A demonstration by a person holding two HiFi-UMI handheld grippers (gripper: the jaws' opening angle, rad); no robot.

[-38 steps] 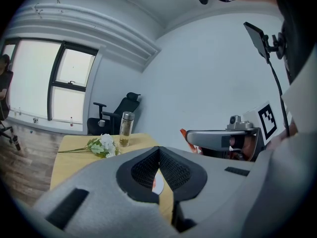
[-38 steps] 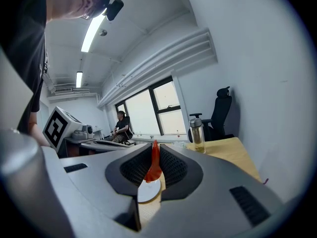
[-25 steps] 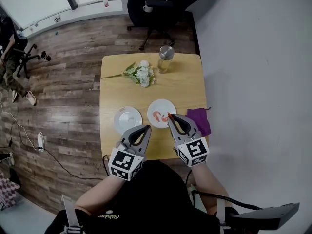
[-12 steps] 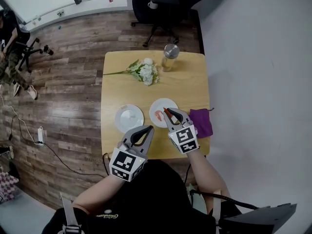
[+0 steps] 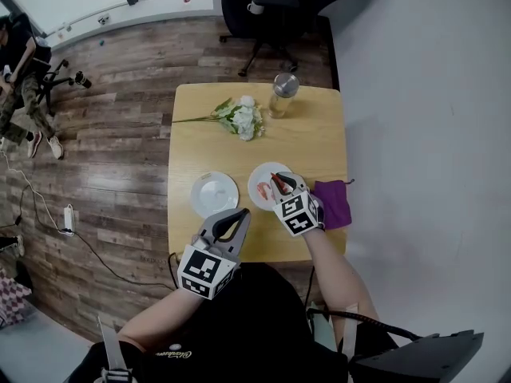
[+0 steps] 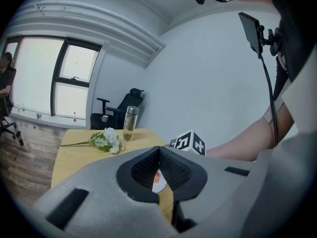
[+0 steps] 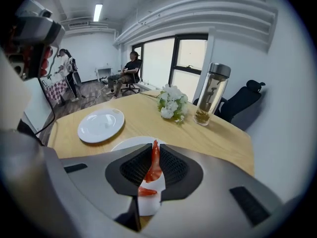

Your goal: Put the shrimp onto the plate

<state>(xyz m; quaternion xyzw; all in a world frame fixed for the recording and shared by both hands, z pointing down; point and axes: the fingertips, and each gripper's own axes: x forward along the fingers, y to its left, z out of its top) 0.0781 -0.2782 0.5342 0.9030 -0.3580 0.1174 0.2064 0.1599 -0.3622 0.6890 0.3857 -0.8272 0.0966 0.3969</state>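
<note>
Pinching red shrimp (image 7: 154, 166) in right gripper (image 5: 277, 180) fingers above round white plate (image 5: 254, 196); slim hold, I risk it twisting free. Left gripper (image 5: 238, 214) closed, empty.

Left gripper (image 5: 239, 212) and right gripper (image 5: 275, 178) are grey with black pads (image 6: 141, 170).

A broad band of bare wood ran across the middle of the table (image 5: 311, 146), open from its left edge to its right. At the frame's upper centre the flower bunch (image 5: 241, 119) and the glass bottle (image 5: 284, 94) crowded the far end, with only a narrow gap between them. Lower down, the empty plate (image 5: 214, 194) and the second plate (image 5: 259, 172) lay near each other. The right gripper (image 5: 278, 180) hung over the second plate, with a purple cloth (image 5: 331, 203) just to its right. The left gripper (image 5: 238, 214) took up the bottom edge.
</note>
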